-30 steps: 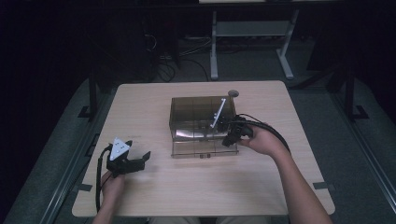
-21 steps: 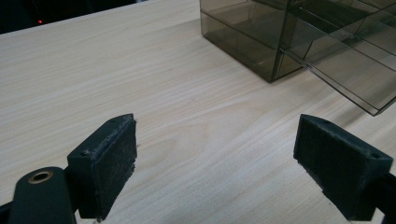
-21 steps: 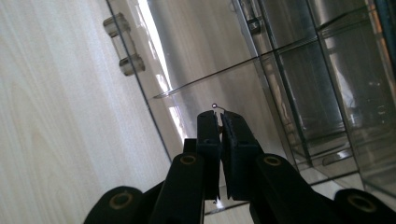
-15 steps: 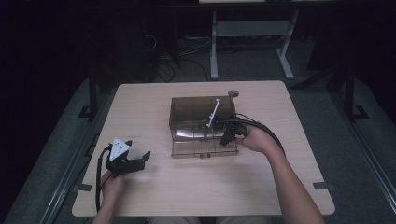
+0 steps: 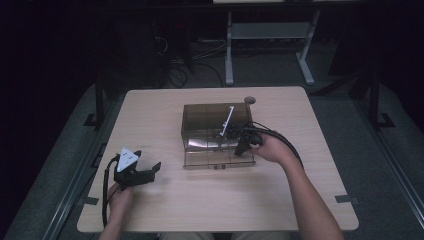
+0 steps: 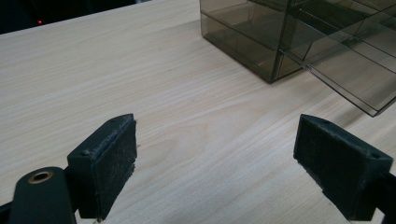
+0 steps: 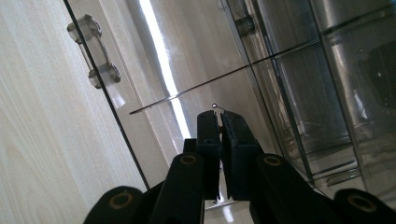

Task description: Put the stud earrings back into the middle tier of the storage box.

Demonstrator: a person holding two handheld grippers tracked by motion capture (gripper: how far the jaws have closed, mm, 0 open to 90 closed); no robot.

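Two claws: left claw (image 6: 215,154) spread wide, right claw (image 7: 218,116) pinching thin pin (image 7: 214,106) over smoky drawer box (image 5: 200,120)

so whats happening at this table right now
A person works at a wooden table with a tool in each hand. The right tool is shut on a thin pin with a small ball tip, held over the pulled-out drawer of a smoky clear plastic drawer box. The left tool rests open on the table, apart from the box.
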